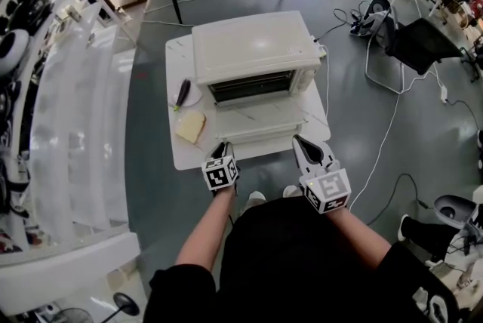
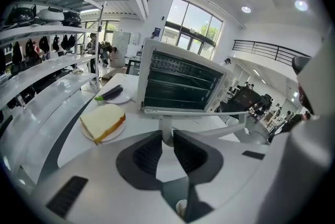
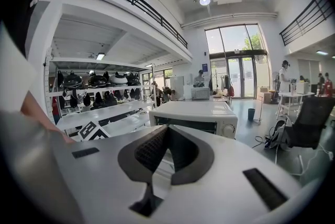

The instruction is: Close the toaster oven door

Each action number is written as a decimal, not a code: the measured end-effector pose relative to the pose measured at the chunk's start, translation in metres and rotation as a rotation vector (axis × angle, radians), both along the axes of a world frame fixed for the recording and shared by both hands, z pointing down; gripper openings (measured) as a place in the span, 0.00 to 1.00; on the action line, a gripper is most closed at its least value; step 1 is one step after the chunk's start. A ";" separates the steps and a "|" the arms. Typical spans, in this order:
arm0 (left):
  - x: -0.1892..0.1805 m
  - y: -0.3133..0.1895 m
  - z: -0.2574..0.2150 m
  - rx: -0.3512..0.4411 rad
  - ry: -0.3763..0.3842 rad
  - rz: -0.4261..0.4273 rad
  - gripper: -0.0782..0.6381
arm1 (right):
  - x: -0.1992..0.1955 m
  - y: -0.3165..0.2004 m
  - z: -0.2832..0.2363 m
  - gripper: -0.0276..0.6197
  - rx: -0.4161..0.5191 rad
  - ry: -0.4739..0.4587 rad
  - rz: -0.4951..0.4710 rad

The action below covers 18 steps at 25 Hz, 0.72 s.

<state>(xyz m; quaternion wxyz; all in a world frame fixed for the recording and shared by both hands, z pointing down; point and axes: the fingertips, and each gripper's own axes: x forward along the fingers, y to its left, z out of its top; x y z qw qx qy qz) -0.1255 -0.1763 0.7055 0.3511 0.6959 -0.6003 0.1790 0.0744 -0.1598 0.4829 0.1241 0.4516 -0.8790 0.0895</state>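
The boxy white toaster oven (image 1: 253, 50) sits at the centre of the head view on a small white table (image 1: 181, 157). Its glass door (image 1: 260, 118) is folded down flat toward me, so the racks show.

In the left gripper view I see the left gripper (image 2: 167, 134) with its dark ribbed jaws drawn in to a narrow gap. They pinch the left post of the door's white bar handle (image 2: 209, 112).

My right gripper (image 3: 165, 130) is closed tip to tip with nothing between its jaws. In the head view it hangs just off the door's lower right corner (image 1: 302, 142).

At the table's left edge a pale slice of bread (image 1: 191, 127) lies on a small round plate. Above it in the frame is a dark elongated vegetable (image 1: 183, 91).
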 end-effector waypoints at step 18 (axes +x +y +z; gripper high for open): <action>-0.004 -0.019 -0.030 0.041 -0.008 0.012 0.22 | 0.004 0.014 0.001 0.08 0.004 0.007 -0.021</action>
